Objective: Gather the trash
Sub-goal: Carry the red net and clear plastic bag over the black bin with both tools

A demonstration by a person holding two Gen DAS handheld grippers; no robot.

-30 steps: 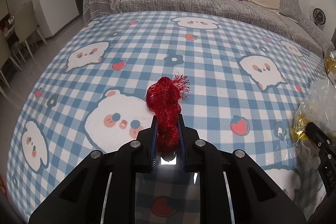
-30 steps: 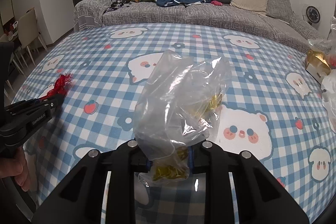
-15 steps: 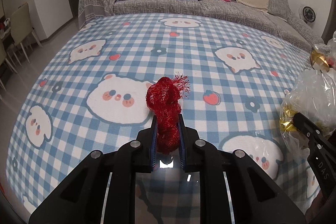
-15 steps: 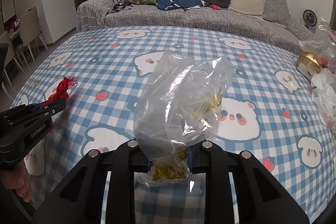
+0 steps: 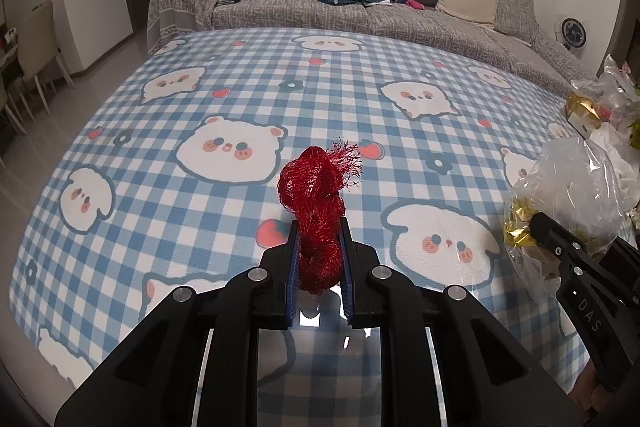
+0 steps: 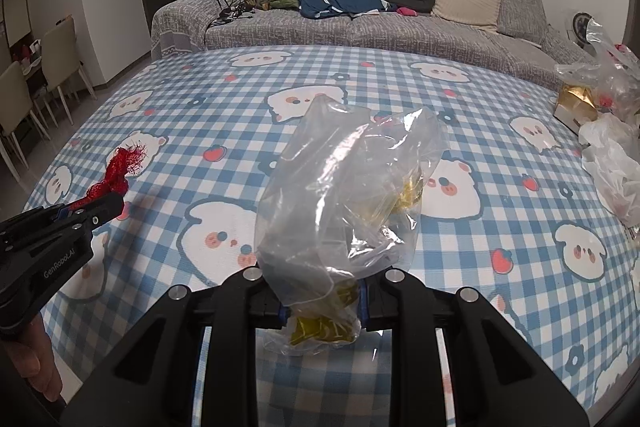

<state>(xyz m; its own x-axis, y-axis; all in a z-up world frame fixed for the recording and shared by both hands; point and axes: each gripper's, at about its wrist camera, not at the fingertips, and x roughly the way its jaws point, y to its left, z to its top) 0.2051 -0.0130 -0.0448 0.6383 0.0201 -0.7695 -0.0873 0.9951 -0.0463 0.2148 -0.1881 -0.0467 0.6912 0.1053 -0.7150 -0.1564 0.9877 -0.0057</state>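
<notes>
Item 1: red mesh (image 5: 318, 205), a bunched wad of netting. Long axis runs along the fingers of the left gripper (image 5: 319, 241), away from the camera; frayed end points forward and slightly right, past the fingertips. Lower part sits between the two blue pads, which pinch it from both sides; the upper half stands clear above the tips. Held over the checked tablecloth (image 5: 200, 227), not touching it. In the right wrist view the mesh (image 6: 120, 169) shows at far left, sticking out from the left gripper (image 6: 100, 203).

Item 2: clear bag (image 6: 348, 203), crumpled, with gold scraps inside. Long axis runs forward from the right gripper (image 6: 322, 301); open mouth points away from the camera and up. Its bottom end is squeezed between the jaws, a gold-filled fold hanging below them.

Other: more bags and a gold box (image 6: 574, 105) at the cloth's right edge; sofa (image 6: 360, 27) behind.
</notes>
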